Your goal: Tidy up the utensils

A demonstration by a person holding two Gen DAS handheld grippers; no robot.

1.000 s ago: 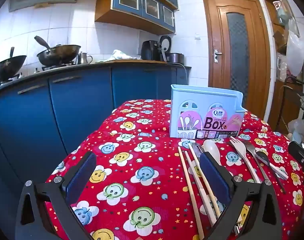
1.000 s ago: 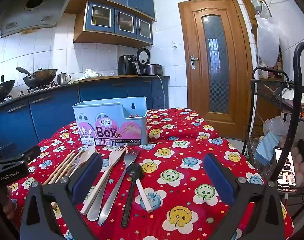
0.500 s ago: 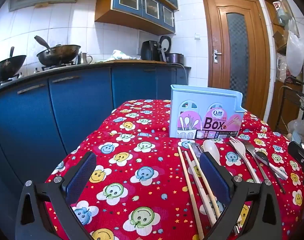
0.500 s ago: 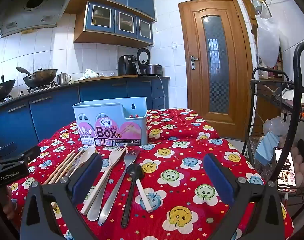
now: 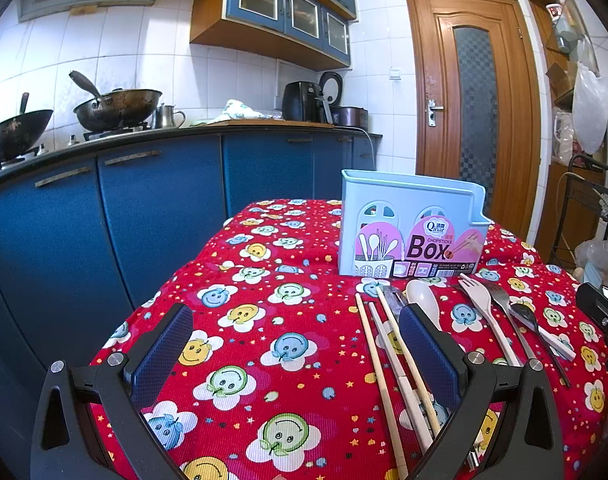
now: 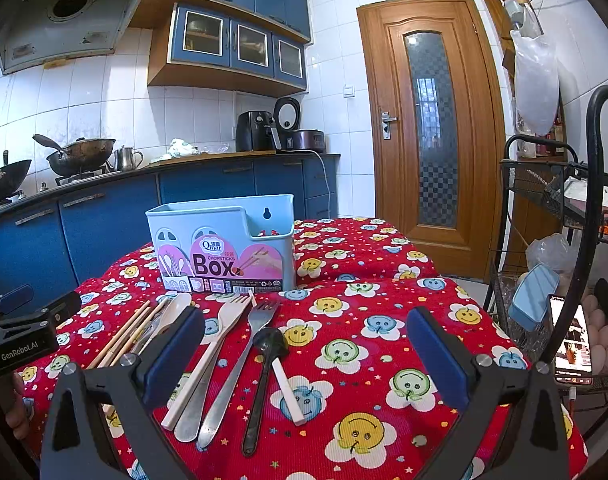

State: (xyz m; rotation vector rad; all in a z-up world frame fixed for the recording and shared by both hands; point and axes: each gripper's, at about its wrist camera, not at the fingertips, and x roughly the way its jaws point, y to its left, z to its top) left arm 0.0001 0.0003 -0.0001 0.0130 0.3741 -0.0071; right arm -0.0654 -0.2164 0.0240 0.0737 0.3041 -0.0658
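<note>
Through the left wrist camera we see our left gripper (image 5: 296, 344) spread wide and holding nothing, low over the red smiley tablecloth (image 5: 264, 304). The chopsticks (image 5: 387, 344) lie just inside its right finger (image 5: 427, 352); the white spoon (image 5: 423, 303) pokes out beyond that finger. Ahead and to the right stands the pale blue utensil box (image 5: 407, 216).

Through the right wrist camera our right gripper (image 6: 304, 344) is likewise released, gripping nothing. Between its fingers lie the white fork (image 6: 212, 344), the metal fork (image 6: 240, 364), the black spoon (image 6: 264, 372) and a white stick (image 6: 288, 391) leaning against the black spoon's handle. The utensil box (image 6: 224, 240) stands ahead, slightly left. The left gripper (image 6: 24, 340) shows far left.
</note>
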